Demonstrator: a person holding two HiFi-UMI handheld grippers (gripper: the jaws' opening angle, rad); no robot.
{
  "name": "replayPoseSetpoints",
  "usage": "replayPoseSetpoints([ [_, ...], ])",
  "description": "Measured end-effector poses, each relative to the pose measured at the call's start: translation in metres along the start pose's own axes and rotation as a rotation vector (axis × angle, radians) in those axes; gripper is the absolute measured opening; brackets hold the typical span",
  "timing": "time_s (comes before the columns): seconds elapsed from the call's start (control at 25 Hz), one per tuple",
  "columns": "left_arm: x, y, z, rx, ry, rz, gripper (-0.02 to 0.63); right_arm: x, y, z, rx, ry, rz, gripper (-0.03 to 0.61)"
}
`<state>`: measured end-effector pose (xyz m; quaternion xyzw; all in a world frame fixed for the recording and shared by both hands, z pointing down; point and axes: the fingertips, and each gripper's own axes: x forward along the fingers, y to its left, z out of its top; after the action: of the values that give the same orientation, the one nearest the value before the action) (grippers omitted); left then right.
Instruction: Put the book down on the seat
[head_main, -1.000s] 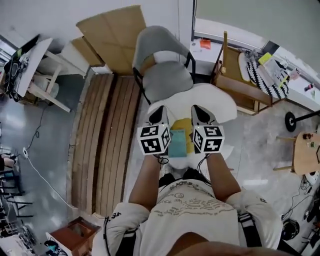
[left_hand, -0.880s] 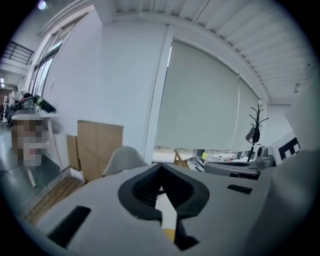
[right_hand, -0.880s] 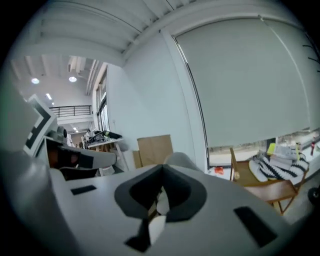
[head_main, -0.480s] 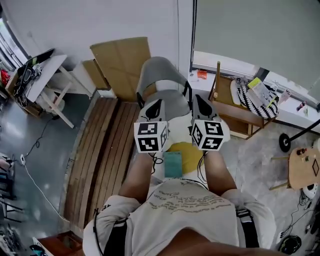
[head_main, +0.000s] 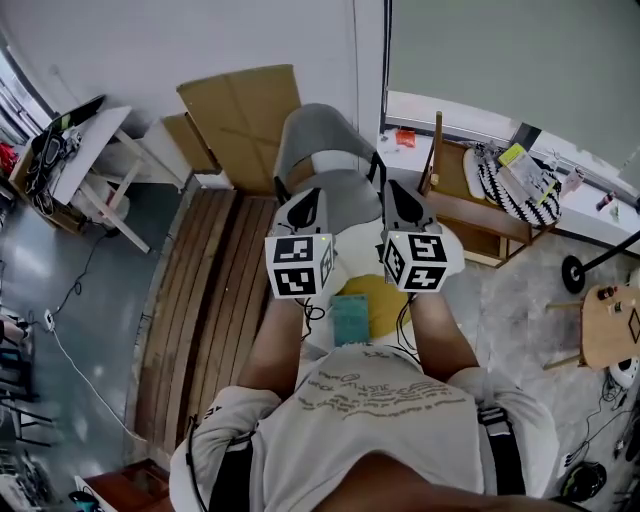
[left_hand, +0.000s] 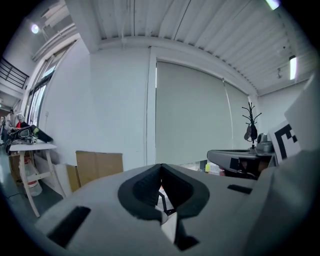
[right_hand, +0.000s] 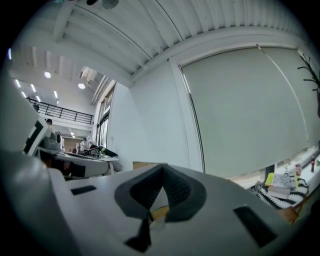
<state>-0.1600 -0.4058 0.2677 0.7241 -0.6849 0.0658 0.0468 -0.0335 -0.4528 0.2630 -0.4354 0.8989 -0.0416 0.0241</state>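
A teal book (head_main: 350, 318) lies flat on a white round table (head_main: 448, 245), beside a yellow object (head_main: 378, 298), just in front of the person's chest. Beyond the table stands a grey chair with its seat (head_main: 335, 192) bare. Both grippers are held up side by side above the table and point level towards the chair. My left gripper (head_main: 304, 211) is shut with nothing in it; in the left gripper view its pads (left_hand: 150, 187) meet at the tip. My right gripper (head_main: 400, 207) is likewise shut and empty, pads (right_hand: 175, 189) together.
Cardboard sheets (head_main: 240, 105) lean on the wall behind the chair. Wooden planks (head_main: 200, 300) lie on the floor at left, and a white desk (head_main: 75, 150) stands further left. A wooden rack (head_main: 470, 210) with striped cushions is at right, and a small round wooden table (head_main: 610, 325).
Both grippers have risen from just above the book to chest height, staying shut. The book has stayed on the table. The head view has tilted up a little.
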Motion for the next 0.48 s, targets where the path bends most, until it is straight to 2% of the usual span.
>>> replayPoseSetpoints([
  [0.48, 0.0, 0.012, 0.006, -0.023, -0.008, 0.01, 0.02, 0.005, 0.014, -0.009, -0.011, 0.017, 0.041, 0.026],
])
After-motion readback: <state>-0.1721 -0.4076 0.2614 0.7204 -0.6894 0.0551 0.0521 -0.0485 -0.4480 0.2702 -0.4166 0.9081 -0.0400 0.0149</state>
